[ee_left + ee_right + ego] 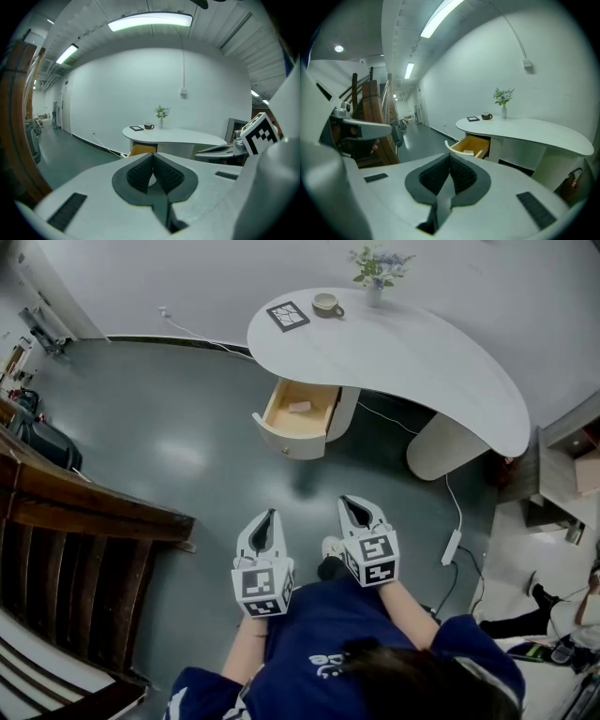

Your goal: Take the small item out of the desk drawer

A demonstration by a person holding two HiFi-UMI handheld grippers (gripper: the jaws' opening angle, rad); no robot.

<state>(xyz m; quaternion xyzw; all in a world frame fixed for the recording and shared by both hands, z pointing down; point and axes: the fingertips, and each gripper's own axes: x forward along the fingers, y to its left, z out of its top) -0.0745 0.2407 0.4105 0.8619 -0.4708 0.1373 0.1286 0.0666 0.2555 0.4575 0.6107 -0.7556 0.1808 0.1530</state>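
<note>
A white curved desk (422, 357) stands ahead, and its wooden drawer (302, 413) is pulled out. A small pale pink item (300, 406) lies inside the drawer. In the right gripper view the drawer (472, 145) shows below the desk (534, 129). Both grippers hang over the floor, well short of the drawer. My left gripper (265, 518) is shut with nothing in it, its pads (140, 174) touching. My right gripper (355, 505) is also shut and empty, pads (461, 176) together.
On the desk stand a cup (327, 304), a vase of flowers (377, 273) and a dark framed card (287, 315). A wooden stair railing (89, 512) runs at the left. A power strip and cable (451, 545) lie on the floor at the right.
</note>
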